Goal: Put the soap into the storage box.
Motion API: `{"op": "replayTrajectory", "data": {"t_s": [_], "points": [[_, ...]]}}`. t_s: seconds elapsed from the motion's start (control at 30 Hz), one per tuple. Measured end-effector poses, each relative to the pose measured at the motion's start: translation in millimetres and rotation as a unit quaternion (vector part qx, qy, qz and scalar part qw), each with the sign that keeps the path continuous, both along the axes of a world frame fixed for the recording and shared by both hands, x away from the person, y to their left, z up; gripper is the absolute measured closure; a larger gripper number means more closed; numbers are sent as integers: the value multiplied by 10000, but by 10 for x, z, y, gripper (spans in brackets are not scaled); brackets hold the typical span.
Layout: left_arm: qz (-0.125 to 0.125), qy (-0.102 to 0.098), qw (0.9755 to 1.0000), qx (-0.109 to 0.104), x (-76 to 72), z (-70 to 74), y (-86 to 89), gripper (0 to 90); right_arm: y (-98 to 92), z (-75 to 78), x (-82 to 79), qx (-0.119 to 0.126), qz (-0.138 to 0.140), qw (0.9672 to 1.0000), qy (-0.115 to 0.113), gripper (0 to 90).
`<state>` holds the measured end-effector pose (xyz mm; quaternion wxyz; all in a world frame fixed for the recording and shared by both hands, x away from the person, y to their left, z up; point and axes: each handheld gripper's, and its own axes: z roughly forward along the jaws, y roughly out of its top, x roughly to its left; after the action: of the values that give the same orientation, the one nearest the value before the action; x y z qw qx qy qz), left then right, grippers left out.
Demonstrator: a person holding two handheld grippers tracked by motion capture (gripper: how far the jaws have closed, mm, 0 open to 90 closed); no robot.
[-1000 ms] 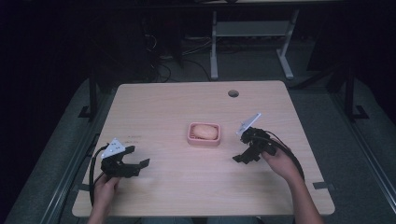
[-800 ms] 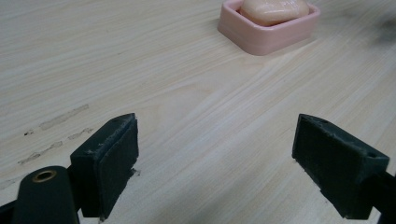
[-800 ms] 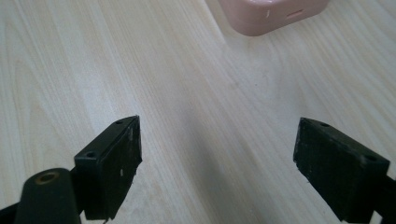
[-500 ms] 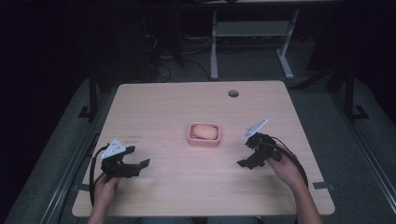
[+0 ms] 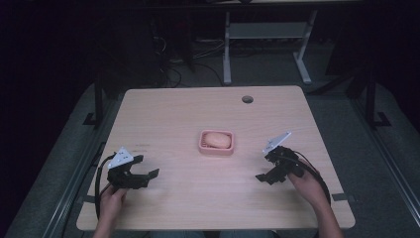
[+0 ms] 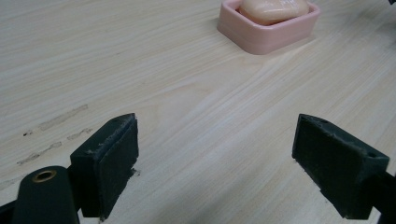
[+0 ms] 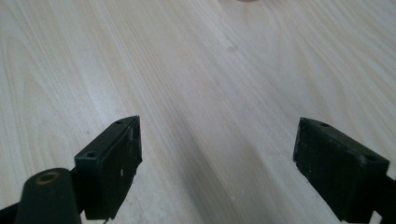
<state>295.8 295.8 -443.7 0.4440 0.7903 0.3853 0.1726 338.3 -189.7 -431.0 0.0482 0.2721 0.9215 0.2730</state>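
A: High view first: where is the soap [image 5: 217, 140]?

B: In the pink dish [image 5: 216, 143] at the middle of the worktop [image 5: 188, 111], untouched. The left gripper view shows it lying in the dish, up ahead of those fingers [image 6: 106, 163].

A: What has changed?

B: The right gripper [image 5: 265, 168] has drawn back from beside the dish toward the person's edge of the worktop. The left gripper [image 5: 143, 173] has stayed put near the left edge.

A: And the fingers?

B: Both pairs are spread wide, holding nothing; bare wood lies between them.

A: Meaning?

B: I judge neither hand is committed yet. Both sit apart from the dish, so any grasp of the soap calls for a fresh reach.
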Motion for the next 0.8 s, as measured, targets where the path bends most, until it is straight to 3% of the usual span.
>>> {"op": "replayTrajectory", "data": {"t_s": [0.8], "points": [[-36,6,10000,35,2,-8,-20,143,-276,-93,-260,138,-303,9994,-52,149]]}}
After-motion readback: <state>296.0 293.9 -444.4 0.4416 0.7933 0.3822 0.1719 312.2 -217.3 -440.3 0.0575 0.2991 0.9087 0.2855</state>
